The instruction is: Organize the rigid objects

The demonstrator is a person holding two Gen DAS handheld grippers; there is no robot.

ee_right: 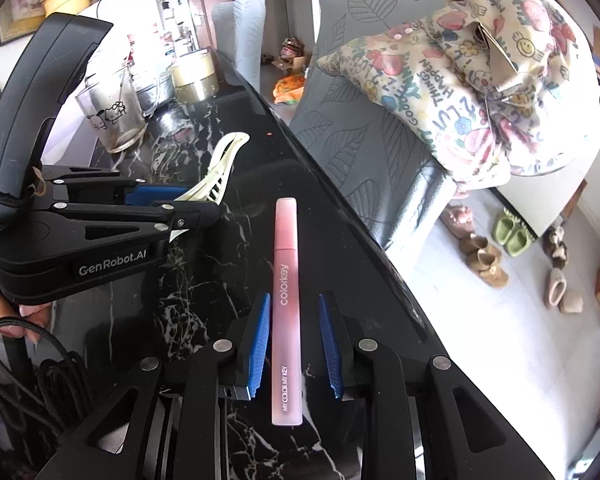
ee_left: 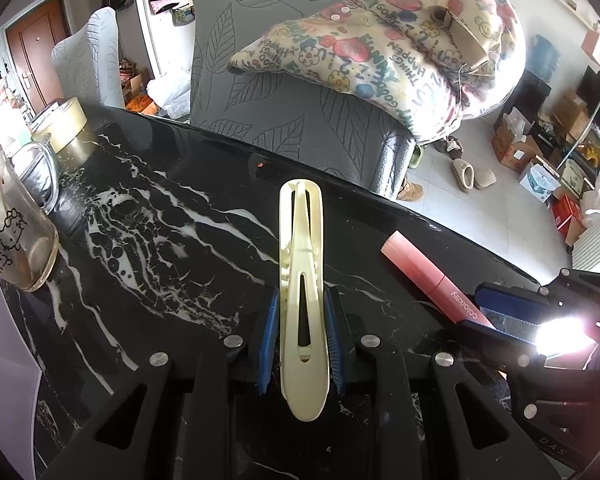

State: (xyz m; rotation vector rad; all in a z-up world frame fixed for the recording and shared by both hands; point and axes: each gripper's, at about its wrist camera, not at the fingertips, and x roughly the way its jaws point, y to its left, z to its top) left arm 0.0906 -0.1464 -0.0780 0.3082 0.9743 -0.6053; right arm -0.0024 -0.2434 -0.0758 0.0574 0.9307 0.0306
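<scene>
Left wrist view: left gripper [ee_left: 301, 332] is clamped on the cream clip [ee_left: 301, 280], blue pads pressing both its sides, over the black marble tabletop [ee_left: 160, 240]. Right gripper [ee_right: 294, 344] stands slightly apart around the pink tube [ee_right: 286, 304], gaps at both pads; the tube lies along the tabletop's far edge. A glass mug [ee_left: 16, 236] stands toward the left end.

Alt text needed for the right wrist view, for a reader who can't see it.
The right gripper straddles a pink lip gloss tube lying on a black marble table, its blue pads apart from the tube. To the left, the left gripper is shut on a cream hair clip.
</scene>
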